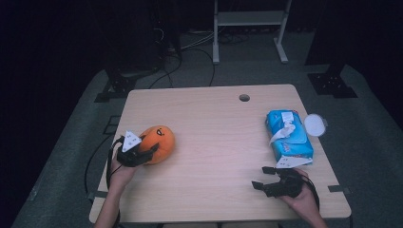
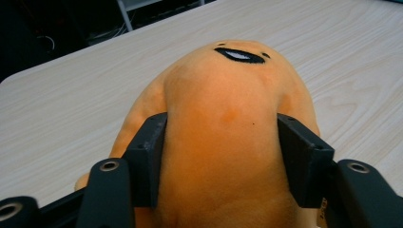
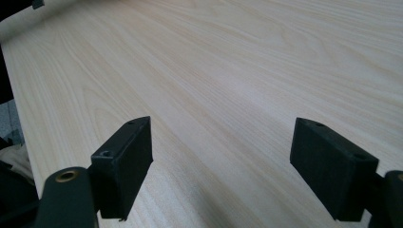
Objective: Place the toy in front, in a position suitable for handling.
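1. My left gripper (image 2: 221,161): both black jaws pressed against the flanks of the orange plush toy (image 2: 223,128), one on each side, pinching its soft body between them. In the high view the same gripper (image 1: 153,148) sits at the toy's near-left side, my hand wrapped round it.

2. Orange plush toy (image 1: 159,142): rests on the table near the left edge, about halfway along its depth. The left gripper view shows a black stitched mouth with a white patch at the toy's far end; the high view gives only small dark marks on its top.

3. My right gripper (image 3: 221,166): jaws spread wide, nothing between them, bare wood grain below. In the high view this gripper (image 1: 263,178) lies low over the near-right part of the table, jaws pointing left toward the middle.

4. Table (image 1: 214,137): pale wood, with a round hole near the far edge, seen from above. The right gripper view shows its grain close up and one edge at the left.

5. Blue pack of wipes (image 1: 289,137): on the right side of the table, just beyond my right gripper, well apart from the toy. A white flap stands up from its top.

6. White round lid (image 1: 315,125): just beside the pack, at the table's right edge.
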A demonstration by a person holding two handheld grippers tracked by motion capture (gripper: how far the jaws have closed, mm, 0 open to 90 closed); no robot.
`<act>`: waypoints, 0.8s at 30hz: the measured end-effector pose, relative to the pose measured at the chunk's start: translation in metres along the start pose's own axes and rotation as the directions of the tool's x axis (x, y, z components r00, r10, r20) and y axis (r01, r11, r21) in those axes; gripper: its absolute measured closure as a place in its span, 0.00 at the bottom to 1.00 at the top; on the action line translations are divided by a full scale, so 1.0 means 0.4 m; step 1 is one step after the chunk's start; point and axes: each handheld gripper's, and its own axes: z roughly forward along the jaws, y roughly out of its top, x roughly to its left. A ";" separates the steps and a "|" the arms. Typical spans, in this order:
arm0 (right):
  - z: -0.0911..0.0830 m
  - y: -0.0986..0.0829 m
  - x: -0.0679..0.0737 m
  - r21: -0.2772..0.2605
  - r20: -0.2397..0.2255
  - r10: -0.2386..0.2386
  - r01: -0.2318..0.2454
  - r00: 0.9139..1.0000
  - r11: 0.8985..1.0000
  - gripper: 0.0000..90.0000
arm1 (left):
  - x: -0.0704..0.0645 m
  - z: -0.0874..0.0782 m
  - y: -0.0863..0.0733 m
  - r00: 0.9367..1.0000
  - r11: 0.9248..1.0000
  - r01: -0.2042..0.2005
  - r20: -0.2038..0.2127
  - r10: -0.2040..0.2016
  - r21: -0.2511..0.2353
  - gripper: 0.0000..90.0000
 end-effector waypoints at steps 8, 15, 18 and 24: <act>-0.001 0.000 0.000 -0.003 -0.001 -0.003 0.003 1.000 1.000 0.23 | -0.003 -0.010 0.009 0.999 0.999 0.017 0.045 -0.016 -0.027 0.51; -0.001 0.001 0.000 -0.004 0.000 -0.002 0.002 1.000 1.000 0.23 | -0.005 -0.019 0.020 0.995 0.997 0.053 0.084 -0.048 -0.057 0.52; -0.001 0.000 0.000 -0.004 0.000 -0.002 0.002 1.000 1.000 0.23 | -0.012 -0.019 0.025 0.993 0.996 0.055 0.106 -0.048 -0.064 0.53; -0.001 0.000 0.000 -0.005 0.000 -0.001 0.001 1.000 1.000 0.23 | -0.038 -0.028 0.047 0.982 0.991 0.062 0.185 -0.039 -0.121 0.56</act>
